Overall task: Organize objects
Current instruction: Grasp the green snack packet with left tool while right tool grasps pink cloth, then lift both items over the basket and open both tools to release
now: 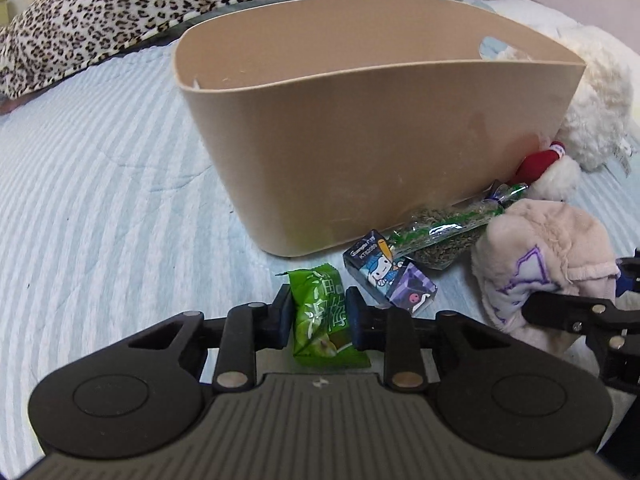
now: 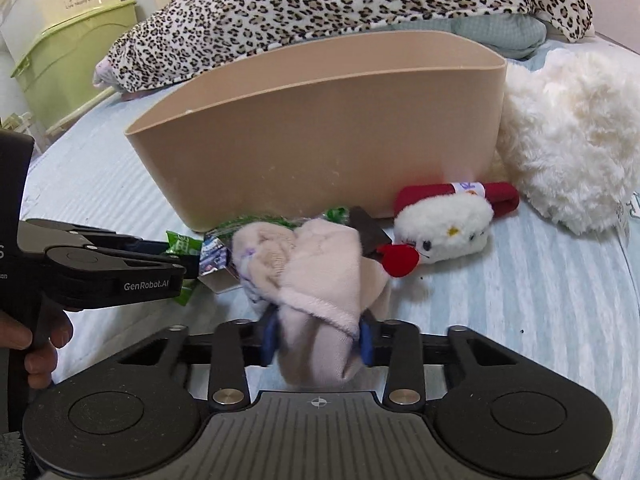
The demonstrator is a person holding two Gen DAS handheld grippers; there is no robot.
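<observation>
A tan plastic basket (image 1: 360, 152) stands on the striped bed; it also shows in the right wrist view (image 2: 320, 148). My left gripper (image 1: 319, 316) is shut on a green snack packet (image 1: 320, 320) lying in front of the basket. My right gripper (image 2: 318, 338) is shut on a pale pink plush sock-like bundle (image 2: 312, 276), which shows in the left wrist view (image 1: 540, 264). A small blue cartoon box (image 1: 388, 276) and a clear bag of green tea (image 1: 444, 228) lie by the basket's base. A white cat plush with red bow (image 2: 444, 224) lies at the basket's right.
A big white fluffy plush (image 2: 568, 140) sits right of the basket. A leopard-print blanket (image 2: 320, 8) lies behind it. Green storage bins (image 2: 68, 52) stand off the bed at far left. Striped bedding (image 1: 100, 184) spreads left of the basket.
</observation>
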